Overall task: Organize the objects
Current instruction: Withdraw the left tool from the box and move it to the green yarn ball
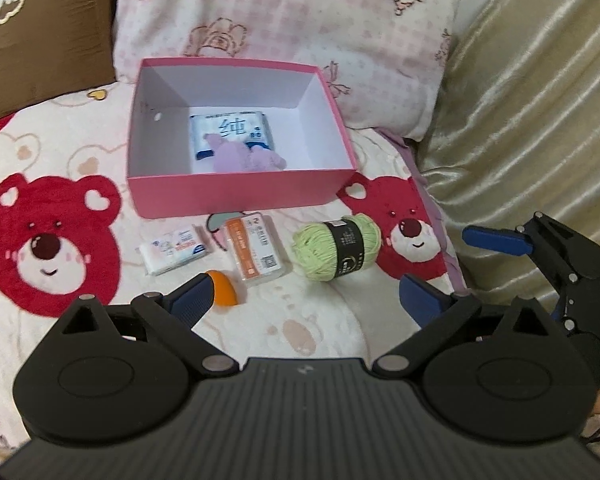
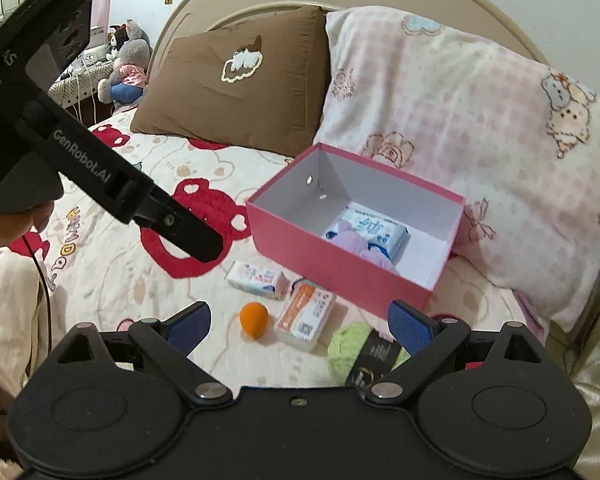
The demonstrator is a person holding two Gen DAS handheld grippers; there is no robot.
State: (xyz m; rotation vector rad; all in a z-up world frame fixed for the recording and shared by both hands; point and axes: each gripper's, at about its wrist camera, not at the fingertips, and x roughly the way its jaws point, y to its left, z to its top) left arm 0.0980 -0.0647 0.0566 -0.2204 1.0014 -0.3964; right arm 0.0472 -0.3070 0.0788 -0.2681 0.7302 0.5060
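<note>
Sorting half done, both claws empty

Box first: the pink cardboard box (image 1: 236,196) ahead of both claws holds a blue-and-white tissue pack (image 1: 230,130) and a lilac plush item (image 1: 246,158). Left claw (image 1: 304,292) and right claw (image 2: 300,322) are spread, pinching nothing. Next pick probably: the green yarn skein (image 2: 346,346) just beyond the right claw, or the orange ball (image 1: 226,288) beside the left claw's finger.

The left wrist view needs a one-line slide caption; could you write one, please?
Open left gripper hovers over yarn, ball and two packets before a pink box.
</note>
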